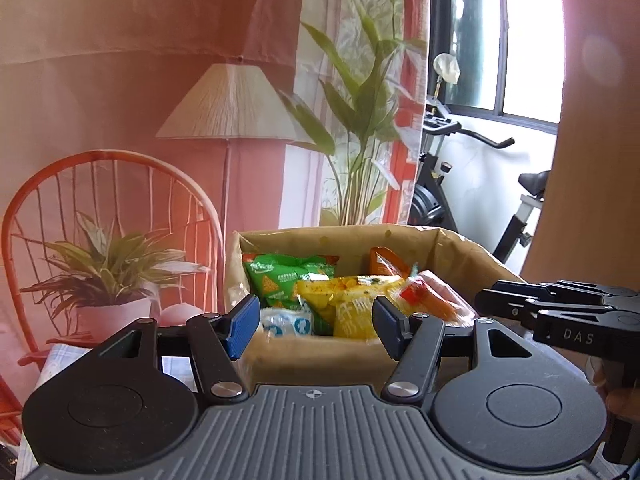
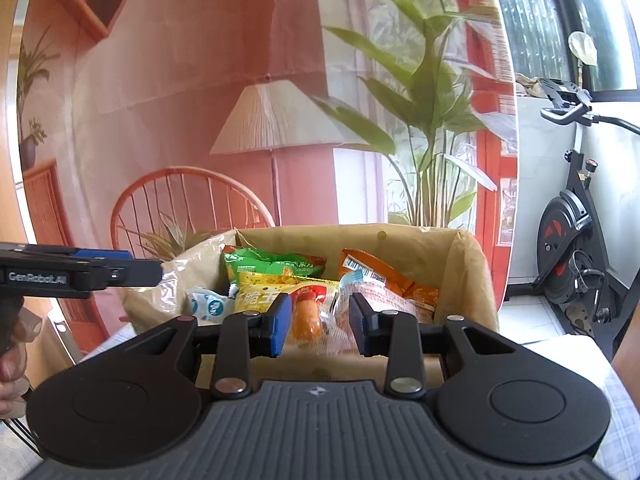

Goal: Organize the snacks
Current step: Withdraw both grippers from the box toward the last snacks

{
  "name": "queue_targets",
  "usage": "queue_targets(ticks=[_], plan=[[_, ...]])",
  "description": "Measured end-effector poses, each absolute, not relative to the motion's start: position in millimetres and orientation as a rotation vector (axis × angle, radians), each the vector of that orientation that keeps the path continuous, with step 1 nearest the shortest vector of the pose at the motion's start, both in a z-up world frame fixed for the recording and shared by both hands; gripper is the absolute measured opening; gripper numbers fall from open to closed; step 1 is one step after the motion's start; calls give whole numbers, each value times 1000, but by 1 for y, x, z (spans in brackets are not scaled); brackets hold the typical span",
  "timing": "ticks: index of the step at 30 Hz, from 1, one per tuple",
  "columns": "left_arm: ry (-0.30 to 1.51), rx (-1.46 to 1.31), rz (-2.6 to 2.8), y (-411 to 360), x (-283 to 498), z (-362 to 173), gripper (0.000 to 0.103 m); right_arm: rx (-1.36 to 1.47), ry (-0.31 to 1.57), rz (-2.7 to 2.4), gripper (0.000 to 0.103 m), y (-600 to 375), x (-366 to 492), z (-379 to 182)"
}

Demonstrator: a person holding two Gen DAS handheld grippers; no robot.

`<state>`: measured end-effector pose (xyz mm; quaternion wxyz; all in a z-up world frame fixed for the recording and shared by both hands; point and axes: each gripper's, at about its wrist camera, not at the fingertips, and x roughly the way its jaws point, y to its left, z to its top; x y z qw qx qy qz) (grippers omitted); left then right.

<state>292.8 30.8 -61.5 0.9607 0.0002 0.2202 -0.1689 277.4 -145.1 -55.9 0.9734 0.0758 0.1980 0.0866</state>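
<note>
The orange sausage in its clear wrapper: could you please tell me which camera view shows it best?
The right wrist view: the orange sausage in its clear wrapper lies in full view in the brown cardboard box. In the left wrist view, that sausage is blurred at the box's right side.

Green (image 2: 276, 266), yellow (image 2: 272, 290), orange (image 2: 380, 276) and clear sausage (image 2: 308, 316) snack packets heaped in an open paper-lined box (image 2: 472, 276).

I am in a home room, with an exercise bike (image 2: 576, 248) by the window (image 1: 520, 40) and a printed living-room backdrop (image 1: 160, 100).
</note>
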Motion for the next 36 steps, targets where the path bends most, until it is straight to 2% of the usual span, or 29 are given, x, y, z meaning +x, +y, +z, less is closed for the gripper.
queue_targets(ticks=[12, 20, 26, 36], plan=[[513, -51, -348, 49, 235, -112, 65, 198, 388, 192, 35, -138, 209, -85], [669, -88, -446, 42, 228, -181, 65, 218, 504, 187, 35, -130, 194, -129], [750, -19, -516, 32, 225, -224, 65, 215, 608, 183, 35, -122, 185, -167], [792, 45, -612, 20, 219, -250, 65, 213, 727, 190, 35, -112, 182, -203]])
